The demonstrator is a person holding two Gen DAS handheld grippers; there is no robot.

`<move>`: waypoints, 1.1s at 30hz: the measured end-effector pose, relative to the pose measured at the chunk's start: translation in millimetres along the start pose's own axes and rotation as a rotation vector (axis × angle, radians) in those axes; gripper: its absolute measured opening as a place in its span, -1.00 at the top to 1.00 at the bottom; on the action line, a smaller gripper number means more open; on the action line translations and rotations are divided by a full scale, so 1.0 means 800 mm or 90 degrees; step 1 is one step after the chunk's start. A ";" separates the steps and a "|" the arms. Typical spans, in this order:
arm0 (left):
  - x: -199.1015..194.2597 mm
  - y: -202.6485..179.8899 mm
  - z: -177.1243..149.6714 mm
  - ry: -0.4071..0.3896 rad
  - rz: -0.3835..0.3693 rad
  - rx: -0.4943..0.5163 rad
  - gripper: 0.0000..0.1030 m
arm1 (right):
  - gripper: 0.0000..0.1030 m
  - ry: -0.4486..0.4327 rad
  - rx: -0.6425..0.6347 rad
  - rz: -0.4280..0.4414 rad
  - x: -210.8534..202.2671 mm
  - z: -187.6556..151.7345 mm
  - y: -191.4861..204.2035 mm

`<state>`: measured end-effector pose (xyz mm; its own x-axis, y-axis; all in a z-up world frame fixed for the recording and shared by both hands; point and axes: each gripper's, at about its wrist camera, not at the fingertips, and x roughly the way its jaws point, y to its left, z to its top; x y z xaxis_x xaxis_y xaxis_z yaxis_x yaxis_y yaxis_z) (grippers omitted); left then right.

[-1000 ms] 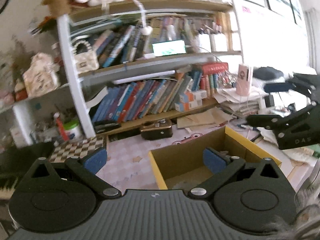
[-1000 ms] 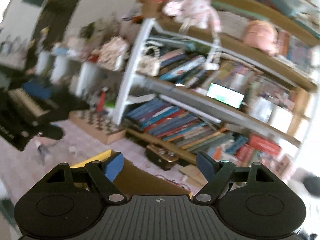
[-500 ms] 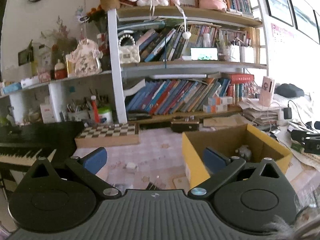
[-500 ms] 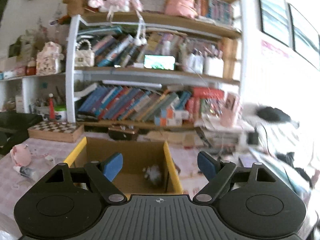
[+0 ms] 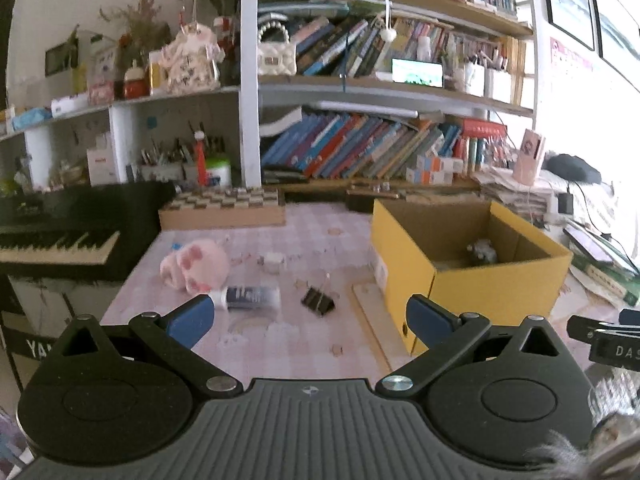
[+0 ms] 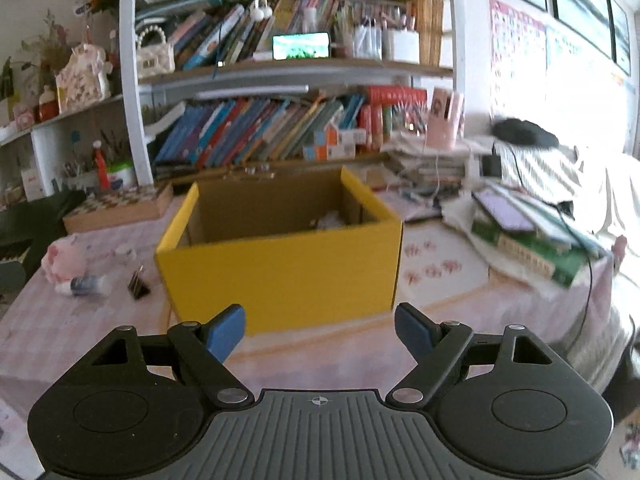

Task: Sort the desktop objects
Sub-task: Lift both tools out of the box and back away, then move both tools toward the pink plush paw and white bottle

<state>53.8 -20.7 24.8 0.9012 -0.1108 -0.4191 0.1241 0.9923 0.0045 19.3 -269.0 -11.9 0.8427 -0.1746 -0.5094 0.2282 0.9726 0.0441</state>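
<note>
A yellow cardboard box (image 5: 492, 292) (image 6: 280, 276) stands open on the pink tablecloth, with a small grey-white object (image 5: 482, 250) (image 6: 330, 220) inside. Left of it lie a black binder clip (image 5: 318, 302) (image 6: 138, 282), a small dark-blue bottle (image 5: 250, 296) (image 6: 84, 285) on its side, a pink plush toy (image 5: 196, 266) (image 6: 62, 258) and a small white eraser-like piece (image 5: 273, 259). My left gripper (image 5: 306, 322) is open above the cloth near the bottle and clip. Facing the box's front wall, my right gripper (image 6: 320, 328) is open and holds nothing.
A chessboard box (image 5: 222, 210) and a dark keyboard (image 5: 60, 236) sit at the back left. Bookshelves (image 5: 360, 148) fill the rear. Stacked books and papers (image 6: 528, 244) with cables crowd the right. A flat wooden strip (image 5: 372, 320) lies by the box.
Both views swung down and levelled from the shelves to the tabletop. The box, plush, bottle and clip came into full view. Both grippers stayed open.
</note>
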 end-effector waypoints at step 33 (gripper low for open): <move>-0.032 0.081 -0.078 0.135 -0.038 0.009 -1.00 | -0.64 0.123 -0.046 0.079 -0.031 -0.070 0.122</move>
<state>12.8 50.2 -20.4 0.7843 -0.1536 -0.6011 0.1818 0.9832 -0.0140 -6.5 -160.8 -42.9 0.7520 -0.0276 -0.6586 0.0873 0.9945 0.0581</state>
